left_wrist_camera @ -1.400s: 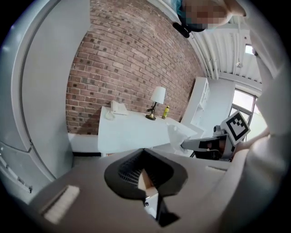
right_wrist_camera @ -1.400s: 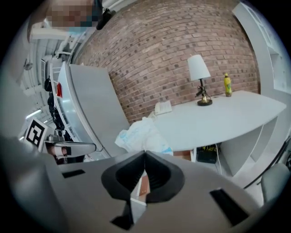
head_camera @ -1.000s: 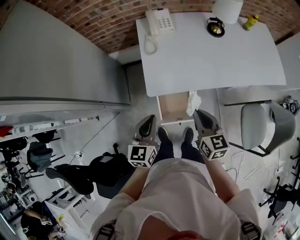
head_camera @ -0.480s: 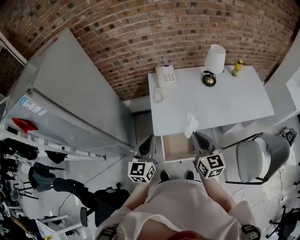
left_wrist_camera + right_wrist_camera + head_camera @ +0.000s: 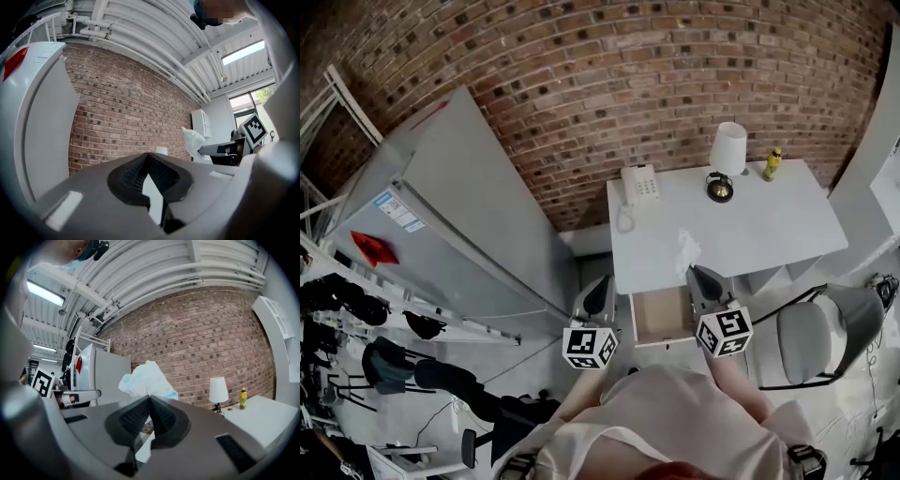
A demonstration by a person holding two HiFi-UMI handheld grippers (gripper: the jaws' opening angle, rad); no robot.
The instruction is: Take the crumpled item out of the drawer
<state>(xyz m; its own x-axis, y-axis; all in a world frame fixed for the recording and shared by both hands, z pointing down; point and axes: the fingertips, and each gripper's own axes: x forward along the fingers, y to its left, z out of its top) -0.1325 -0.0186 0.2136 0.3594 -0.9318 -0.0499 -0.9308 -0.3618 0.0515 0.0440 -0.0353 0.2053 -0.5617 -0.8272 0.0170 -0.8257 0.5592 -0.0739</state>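
Note:
In the head view the wooden drawer [image 5: 661,317] stands pulled out under the front of the white desk [image 5: 769,230]. My right gripper [image 5: 692,270] is shut on the crumpled white item [image 5: 685,247], a tissue-like wad held up above the drawer's right side, at the desk's front edge. In the right gripper view the wad [image 5: 145,379] bulges out above the closed jaws of the right gripper [image 5: 150,398]. My left gripper [image 5: 602,281] hovers left of the drawer, and its jaws [image 5: 149,155] meet with nothing in them. The wad [image 5: 193,142] also shows in the left gripper view.
On the desk stand a white telephone [image 5: 639,182], a white lamp [image 5: 728,150] and a small yellow bottle [image 5: 773,163]. A tall grey fridge [image 5: 450,234] stands left of the desk, a grey chair [image 5: 820,339] at the right, a brick wall [image 5: 609,84] behind.
The right gripper has lifted the wad from the drawer's right corner up to the desk's front edge. Both grippers rose, and the head view tipped up toward the wall.

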